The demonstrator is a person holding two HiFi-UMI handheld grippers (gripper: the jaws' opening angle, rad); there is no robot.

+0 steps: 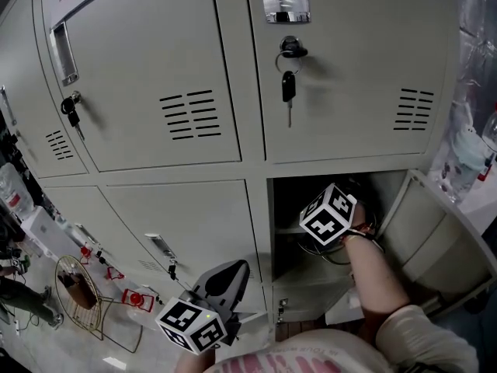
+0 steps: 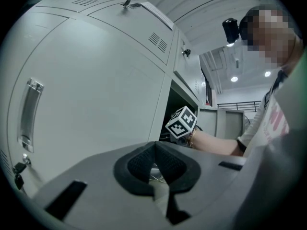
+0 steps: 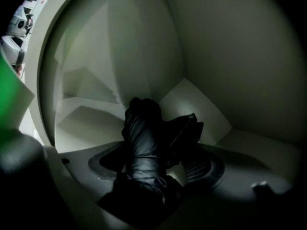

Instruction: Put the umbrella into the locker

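The lower right locker (image 1: 291, 243) stands open, its door (image 1: 435, 235) swung out to the right. My right hand reaches into it; only that gripper's marker cube (image 1: 330, 212) shows in the head view. Inside, a folded black umbrella (image 3: 144, 138) lies between the jaws of my right gripper (image 3: 156, 162). The jaws are spread open, and the right pad (image 3: 201, 166) shows bare beside the fabric. The umbrella's tip points at the locker's back corner. My left gripper (image 1: 233, 274) hangs shut and empty in front of the closed lower door (image 1: 186, 224), its pads (image 2: 144, 159) touching.
Keys hang from the locks of the two upper doors (image 1: 288, 84) (image 1: 71, 111). A wire basket (image 1: 78, 290) and small red items (image 1: 136, 298) sit on the floor at the lower left. A clear plastic bag (image 1: 474, 146) hangs at the right edge.
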